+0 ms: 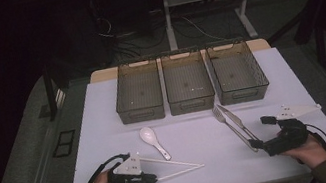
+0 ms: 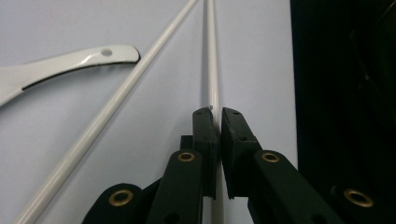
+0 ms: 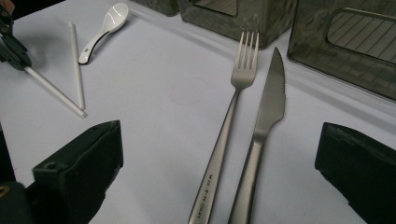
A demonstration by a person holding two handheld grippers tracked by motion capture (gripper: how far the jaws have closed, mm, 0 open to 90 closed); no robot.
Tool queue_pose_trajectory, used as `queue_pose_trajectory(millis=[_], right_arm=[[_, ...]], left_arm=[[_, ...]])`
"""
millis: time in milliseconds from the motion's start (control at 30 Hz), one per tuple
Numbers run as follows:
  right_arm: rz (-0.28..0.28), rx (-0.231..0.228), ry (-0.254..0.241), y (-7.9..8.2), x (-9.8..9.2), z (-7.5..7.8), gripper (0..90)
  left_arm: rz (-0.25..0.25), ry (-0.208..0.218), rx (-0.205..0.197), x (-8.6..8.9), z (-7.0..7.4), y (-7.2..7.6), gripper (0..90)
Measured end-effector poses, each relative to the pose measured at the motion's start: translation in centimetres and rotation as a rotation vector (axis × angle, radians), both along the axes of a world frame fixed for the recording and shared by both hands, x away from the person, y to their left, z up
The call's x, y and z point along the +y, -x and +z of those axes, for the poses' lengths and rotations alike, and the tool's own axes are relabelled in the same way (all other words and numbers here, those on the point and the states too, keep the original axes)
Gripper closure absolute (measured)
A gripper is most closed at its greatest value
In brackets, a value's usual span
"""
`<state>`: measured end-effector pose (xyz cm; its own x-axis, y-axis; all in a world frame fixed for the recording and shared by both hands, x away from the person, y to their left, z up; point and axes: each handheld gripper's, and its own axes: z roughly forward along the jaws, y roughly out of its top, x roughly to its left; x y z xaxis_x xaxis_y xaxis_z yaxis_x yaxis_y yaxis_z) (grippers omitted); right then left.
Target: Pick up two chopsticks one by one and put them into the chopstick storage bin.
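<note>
Between the clenched left gripper (image 2: 215,114) pads, one white chopstick (image 2: 212,56), gripped; flanking fork (image 3: 224,135) and knife (image 3: 264,126), right gripper (image 3: 219,158) spread wide, released

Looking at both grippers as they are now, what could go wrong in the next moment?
1. The left gripper is shut on one chopstick near its end; held so far back, the long stick may swing or slip when lifted.
2. The second chopstick meets it at the far tips and may be dragged along.
3. The right gripper stands open around both fork and knife; closing may catch both.
</note>
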<state>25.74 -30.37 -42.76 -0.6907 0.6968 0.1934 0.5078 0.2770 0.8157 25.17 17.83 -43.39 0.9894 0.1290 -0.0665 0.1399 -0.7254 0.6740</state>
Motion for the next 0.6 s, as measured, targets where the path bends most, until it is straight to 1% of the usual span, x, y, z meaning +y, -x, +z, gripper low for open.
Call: queue_pose_trajectory(millis=[67,167,200,267,300,367,400,500,600], right_arm=[[-0.002,0.007,-0.002,0.0,0.0,0.0,1.0],[-0.003,0.006,-0.003,0.0,0.0,0.0,1.0],[-0.003,0.006,-0.003,0.0,0.0,0.0,1.0],[-0.002,0.006,-0.003,0.0,0.0,0.0,1.0],[-0.002,0.006,-0.003,0.0,0.0,0.0,1.0],[-0.002,0.005,-0.004,0.0,0.0,0.0,1.0],[-0.002,0.005,-0.004,0.0,0.0,0.0,1.0],[-0.002,0.004,-0.003,0.0,0.0,0.0,1.0],[0.0,-0.004,0.001,0.0,0.0,0.0,1.0]], left_arm=[[0.01,0.015,-0.001,0.0,0.2,0.0,83.8],[0.041,0.041,0.017,0.1,0.5,0.0,83.8],[0.05,0.047,0.012,0.1,0.5,-0.1,83.9],[0.076,0.056,0.021,0.2,0.6,-0.3,83.8],[0.085,0.049,0.011,0.2,0.7,-0.5,83.8],[0.119,0.053,0.01,0.1,0.8,-0.7,83.8],[0.137,0.049,0.007,0.1,0.8,-0.8,83.8],[0.19,0.065,0.007,0.1,1.0,-1.1,83.8],[0.223,0.079,0.002,0.1,1.2,-1.3,83.8]])
